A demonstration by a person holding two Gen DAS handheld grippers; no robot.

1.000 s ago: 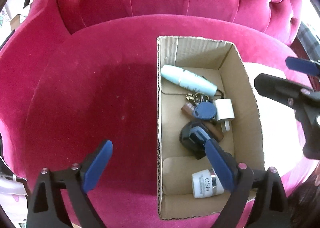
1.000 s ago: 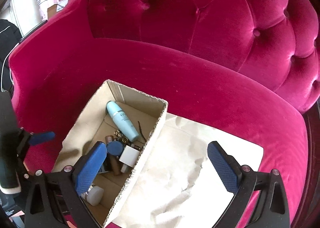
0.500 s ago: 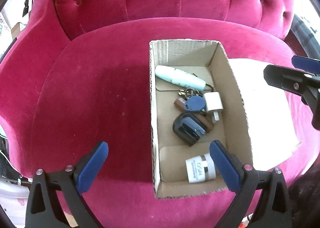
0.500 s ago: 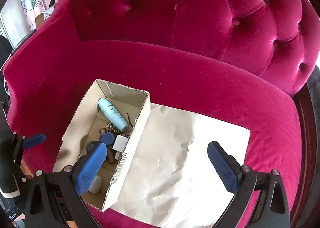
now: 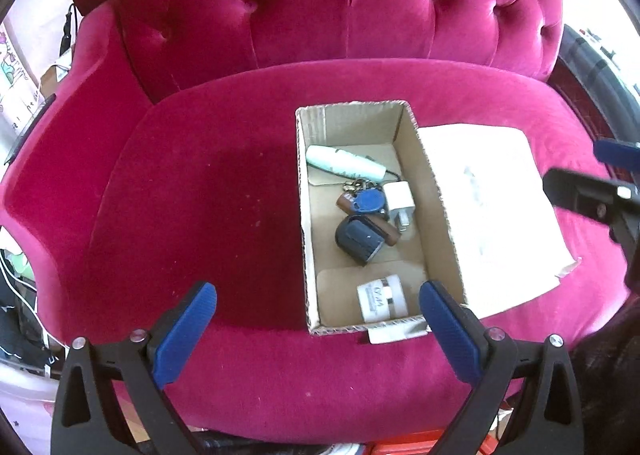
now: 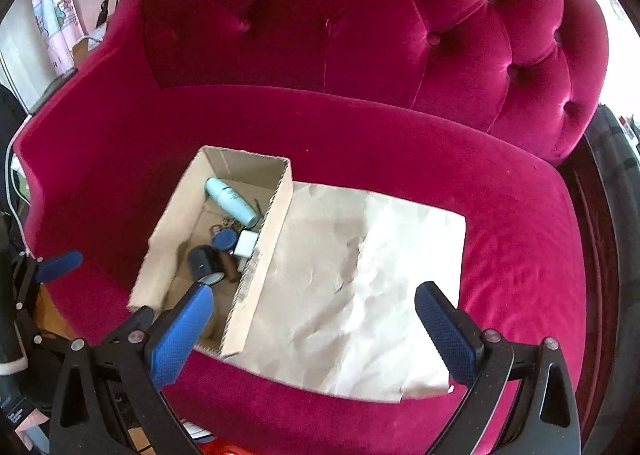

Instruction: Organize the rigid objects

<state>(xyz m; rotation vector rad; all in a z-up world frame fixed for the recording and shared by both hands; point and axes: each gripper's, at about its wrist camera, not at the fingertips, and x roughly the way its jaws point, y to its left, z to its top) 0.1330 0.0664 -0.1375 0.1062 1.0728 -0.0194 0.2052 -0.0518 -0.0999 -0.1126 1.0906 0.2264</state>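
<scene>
Both hand-held grippers gape empty — left (image 5: 316, 307), right (image 6: 312, 313) — over corrugated cardboard box (image 5: 436, 191) on velvet sofa (image 5: 200, 195).

1. The left tool (image 5: 316, 319) has pulled back and up from the cardboard box (image 5: 440, 191); its right finger no longer overlaps the dark round case (image 5: 358, 237).
2. The right tool (image 6: 312, 319) has likewise withdrawn, so the whole paper sheet (image 6: 360, 287) now shows.

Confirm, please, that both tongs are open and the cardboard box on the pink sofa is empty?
Not quite. Both tongs, left and right, are open, but the cardboard box on the pink sofa holds several items, including a pale blue bottle; the left wrist view shows this.
</scene>
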